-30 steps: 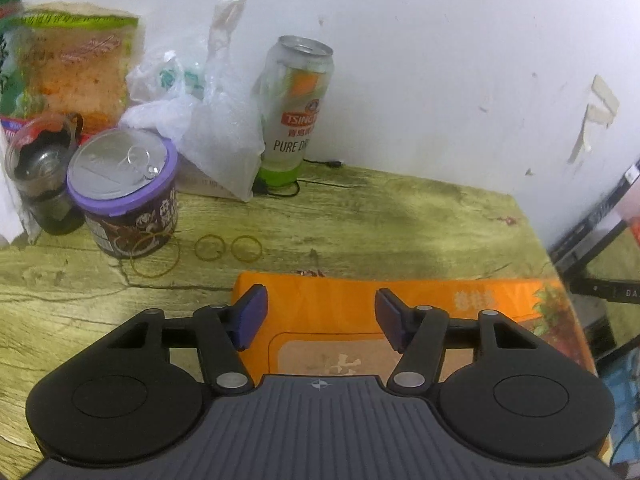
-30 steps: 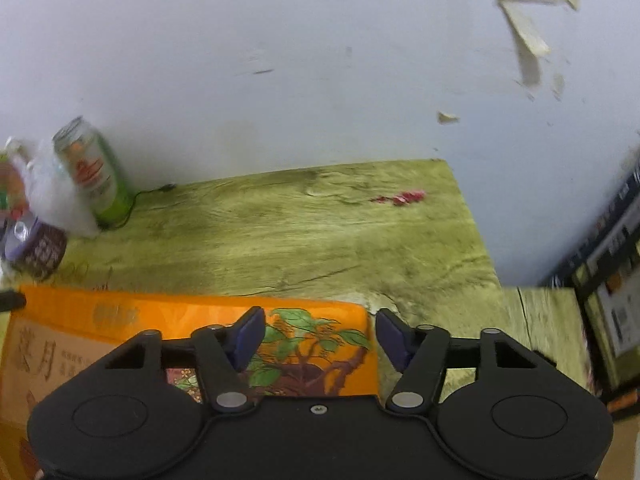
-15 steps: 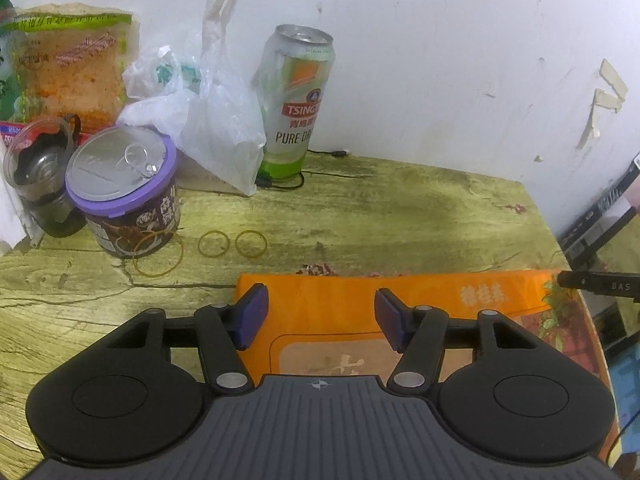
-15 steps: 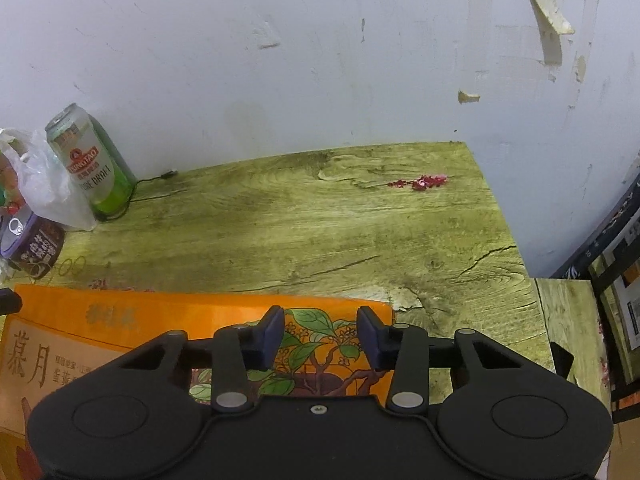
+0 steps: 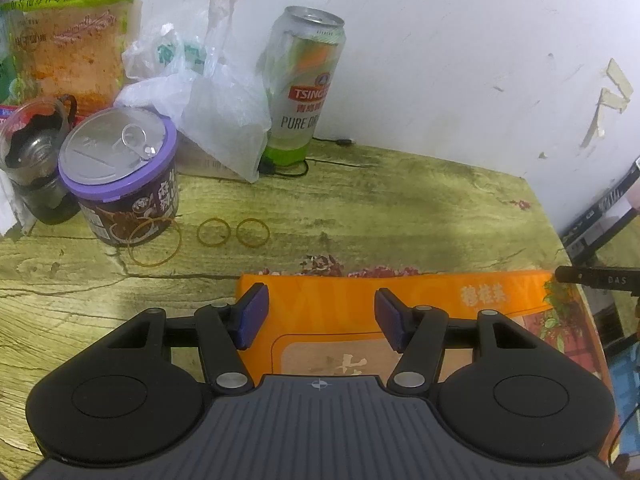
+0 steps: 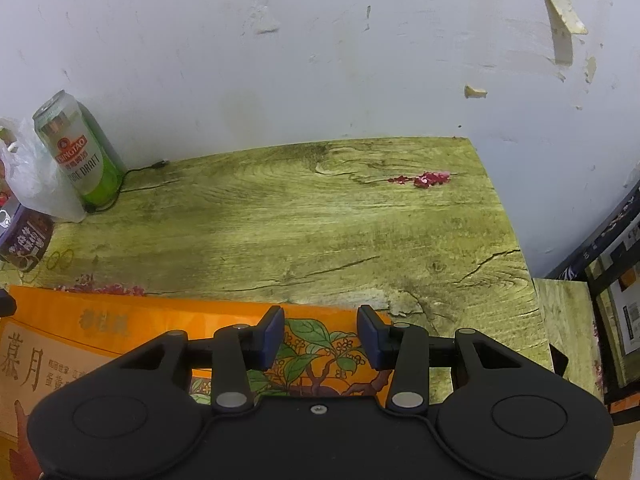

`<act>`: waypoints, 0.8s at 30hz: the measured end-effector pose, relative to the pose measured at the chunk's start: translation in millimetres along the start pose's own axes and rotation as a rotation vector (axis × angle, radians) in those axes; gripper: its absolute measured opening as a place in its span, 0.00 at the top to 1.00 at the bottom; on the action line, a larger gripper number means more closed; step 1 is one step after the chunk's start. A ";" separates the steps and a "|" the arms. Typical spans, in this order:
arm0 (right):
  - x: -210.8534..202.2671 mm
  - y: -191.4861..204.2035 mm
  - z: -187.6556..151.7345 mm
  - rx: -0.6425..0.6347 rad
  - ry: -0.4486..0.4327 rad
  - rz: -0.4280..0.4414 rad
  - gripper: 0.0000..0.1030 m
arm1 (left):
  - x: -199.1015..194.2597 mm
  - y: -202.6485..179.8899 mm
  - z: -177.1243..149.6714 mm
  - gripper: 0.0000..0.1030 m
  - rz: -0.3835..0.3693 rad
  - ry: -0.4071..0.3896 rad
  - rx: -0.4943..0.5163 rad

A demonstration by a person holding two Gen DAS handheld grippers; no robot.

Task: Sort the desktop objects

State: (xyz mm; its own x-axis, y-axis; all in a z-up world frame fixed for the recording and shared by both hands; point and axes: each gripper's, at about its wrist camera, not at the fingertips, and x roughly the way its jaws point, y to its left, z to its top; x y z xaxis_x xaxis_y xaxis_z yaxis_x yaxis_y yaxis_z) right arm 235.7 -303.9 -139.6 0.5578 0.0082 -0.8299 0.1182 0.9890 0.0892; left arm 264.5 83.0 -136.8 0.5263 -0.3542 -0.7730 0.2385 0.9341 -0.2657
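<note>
A flat orange box (image 5: pixel 440 300) with a leaf print lies at the near side of the wooden table (image 5: pixel 380 208). My left gripper (image 5: pixel 320 312) hovers over the box's left end, jaws apart, with only the box's top showing between the purple pads. My right gripper (image 6: pixel 320 332) is over the box's (image 6: pixel 120 320) right end, jaws narrower, the leaf print visible in the gap. Nothing is visibly pinched by either. One right finger (image 5: pixel 592 278) shows at the box's far right corner in the left wrist view.
Against the wall at the left stand a beer can (image 5: pixel 304 84), a plastic bag (image 5: pixel 208 92), a purple-lidded tub (image 5: pixel 120 172), a dark glass jar (image 5: pixel 32 160) and a snack packet (image 5: pixel 72 40). Rubber bands (image 5: pixel 214 232) lie beside the tub. Red crumbs (image 6: pixel 424 179) sit near the table's right edge (image 6: pixel 520 272).
The right gripper's jaws have narrowed over the box's right end and it has sunk slightly. The left gripper and the box have hardly moved.
</note>
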 end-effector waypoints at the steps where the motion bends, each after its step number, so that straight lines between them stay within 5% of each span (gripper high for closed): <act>1: 0.3 0.4 0.5 -0.002 0.001 -0.001 0.61 | 0.7 0.5 -0.7 0.42 -0.002 -0.001 0.002; 5: -0.1 1.6 1.7 -0.013 0.008 -0.003 0.61 | 0.2 -5.3 -4.0 0.40 0.005 -0.006 0.073; 13: -35.0 15.9 4.5 -0.053 -0.043 0.069 0.61 | -54.0 0.9 -20.7 0.35 0.037 -0.078 0.018; 18: -56.0 44.3 -0.2 -0.162 -0.070 0.183 0.61 | -109.1 -1.4 -64.7 0.35 0.114 -0.124 -0.060; 24: -62.5 97.0 -22.2 -0.303 -0.014 0.366 0.61 | -152.2 -18.7 -131.1 0.36 0.183 -0.082 -0.190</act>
State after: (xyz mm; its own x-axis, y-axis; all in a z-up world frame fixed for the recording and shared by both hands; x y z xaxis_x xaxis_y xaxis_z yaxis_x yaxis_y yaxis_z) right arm 194.1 -205.2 -91.3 0.5293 0.3638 -0.7665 -0.3318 0.9202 0.2077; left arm 73.0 125.2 -89.7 0.6129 -0.1737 -0.7708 -0.0202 0.9718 -0.2351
